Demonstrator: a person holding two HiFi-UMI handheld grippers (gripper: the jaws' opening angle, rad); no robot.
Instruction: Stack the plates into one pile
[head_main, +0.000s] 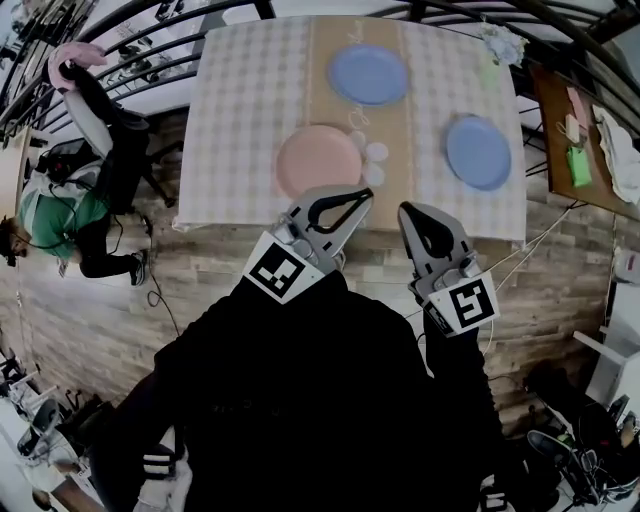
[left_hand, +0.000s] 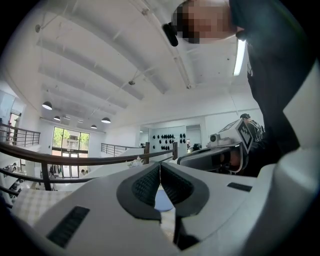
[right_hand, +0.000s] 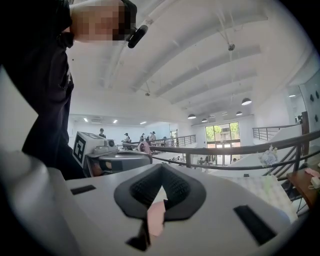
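- Plates: three, each lying flat and apart from the others on the counter (head_main: 228, 218), none stacked.
- Pink plate (head_main: 318, 160): near the counter's front edge, left of centre, partly on a tan runner (head_main: 335, 115) that runs front to back over the checked cloth (head_main: 245, 100).
- Far blue plate (head_main: 368, 74): on the runner, towards the back edge, well apart from the pink one.
- Right blue plate (head_main: 478, 152): on the cloth to the right of the runner, near the right edge.
- Small white discs (head_main: 376, 152): a few just beside the pink plate's right rim.
- Left gripper (head_main: 362, 197): held level at the front edge, its tip just short of the pink plate, touching nothing.
  In the left gripper view its fingers (left_hand: 147, 185) are pressed together at the tips, nothing between them.
  A patch of blue plate shows through the gap below the pads.
- Right gripper (head_main: 407, 210): beside the left one at the front edge, between the pink plate and the right blue plate, also off the counter.
  In the right gripper view its fingers (right_hand: 177, 187) meet at the tips, empty.
  A pink sliver shows through the gap below.
- Surroundings: wood-plank floor (head_main: 220, 270) under the counter, a curved dark railing (head_main: 150, 30) behind it, a brown side table (head_main: 560, 120) with small items at right.
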